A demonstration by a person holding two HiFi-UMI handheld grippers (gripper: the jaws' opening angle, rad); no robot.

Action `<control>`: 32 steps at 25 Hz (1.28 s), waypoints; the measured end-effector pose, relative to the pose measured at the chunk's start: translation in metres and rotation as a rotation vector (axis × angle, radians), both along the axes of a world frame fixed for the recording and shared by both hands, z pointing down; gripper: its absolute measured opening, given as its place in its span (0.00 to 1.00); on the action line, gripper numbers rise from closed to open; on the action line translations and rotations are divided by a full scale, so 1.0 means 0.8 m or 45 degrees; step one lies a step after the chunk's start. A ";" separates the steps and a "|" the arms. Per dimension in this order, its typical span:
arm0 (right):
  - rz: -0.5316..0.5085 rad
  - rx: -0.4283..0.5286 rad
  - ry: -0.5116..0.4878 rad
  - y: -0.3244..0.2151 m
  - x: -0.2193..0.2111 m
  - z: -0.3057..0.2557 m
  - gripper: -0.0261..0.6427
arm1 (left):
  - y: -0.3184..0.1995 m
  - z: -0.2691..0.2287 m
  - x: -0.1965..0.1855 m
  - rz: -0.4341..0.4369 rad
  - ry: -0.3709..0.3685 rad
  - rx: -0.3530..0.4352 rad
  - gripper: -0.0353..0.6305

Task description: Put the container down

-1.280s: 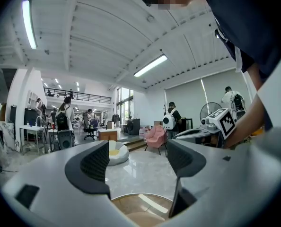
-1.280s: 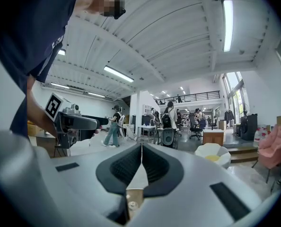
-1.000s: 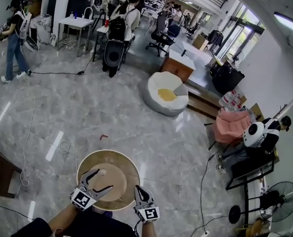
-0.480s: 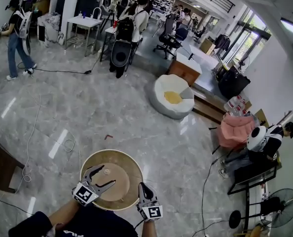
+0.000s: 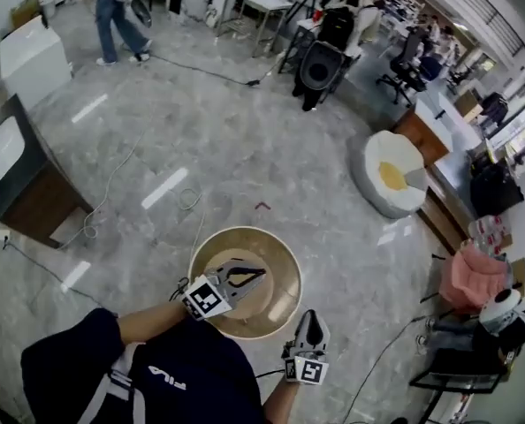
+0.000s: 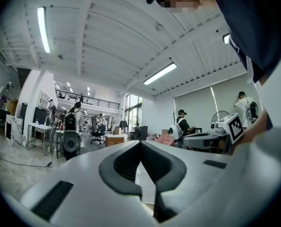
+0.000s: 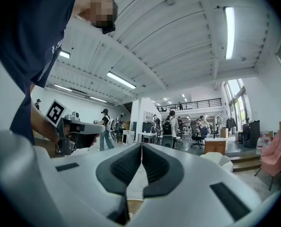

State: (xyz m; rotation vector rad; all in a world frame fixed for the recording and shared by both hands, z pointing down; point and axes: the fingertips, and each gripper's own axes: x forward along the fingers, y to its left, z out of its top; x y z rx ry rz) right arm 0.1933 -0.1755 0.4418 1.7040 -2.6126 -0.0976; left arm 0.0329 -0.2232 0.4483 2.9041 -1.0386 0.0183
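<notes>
A round tan container (image 5: 245, 233) with a raised rim stands on the grey marble floor just in front of me. My left gripper (image 5: 259, 274) reaches over its inside from the left; its jaws are closing and meet at the tips with nothing between them. In the left gripper view the dark pads (image 6: 126, 162) touch. My right gripper (image 5: 311, 319) hangs just outside the container's near right rim. It is shut and empty, and its pads (image 7: 154, 167) meet along a thin line. Each gripper view looks out level across the hall.
A dark wooden cabinet (image 5: 24, 170) stands at the left with cables (image 5: 187, 200) trailing across the floor. A small red scrap (image 5: 262, 206) lies beyond the container. A white beanbag (image 5: 391, 170), a pink chair (image 5: 475, 276) and a person (image 5: 117, 11) are farther off.
The left gripper's jaws, spread wide before, have come together over the container. The head view has swung left and down, so the container now sits mid-frame.
</notes>
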 end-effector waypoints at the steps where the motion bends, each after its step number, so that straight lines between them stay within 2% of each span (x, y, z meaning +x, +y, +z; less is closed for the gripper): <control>1: -0.014 -0.006 -0.012 0.007 0.005 -0.011 0.08 | 0.011 -0.019 0.011 0.009 -0.011 0.031 0.09; 3: -0.050 -0.014 -0.045 0.022 -0.003 -0.037 0.08 | 0.031 -0.056 0.024 0.039 -0.061 0.120 0.09; 5: -0.064 -0.022 -0.050 0.032 -0.026 -0.046 0.08 | 0.044 -0.072 0.015 0.071 -0.084 0.153 0.09; 10: -0.140 -0.042 -0.029 0.034 -0.068 -0.041 0.08 | 0.059 -0.068 -0.002 0.096 -0.080 0.157 0.09; 15: -0.111 -0.057 0.021 0.034 -0.091 -0.033 0.08 | 0.066 -0.062 -0.022 0.140 -0.056 0.151 0.09; 18: -0.145 -0.060 0.015 0.038 -0.116 -0.018 0.08 | 0.076 -0.045 -0.046 0.108 -0.062 0.139 0.09; 21: -0.149 -0.053 0.018 0.021 -0.105 -0.025 0.08 | 0.062 -0.047 -0.039 0.071 -0.088 0.154 0.09; 25: -0.082 -0.045 0.014 0.014 -0.071 -0.030 0.08 | 0.051 -0.052 -0.011 0.100 -0.102 0.165 0.09; 32: -0.084 -0.049 -0.017 0.023 -0.066 -0.028 0.08 | 0.060 -0.049 -0.003 0.125 -0.120 0.157 0.09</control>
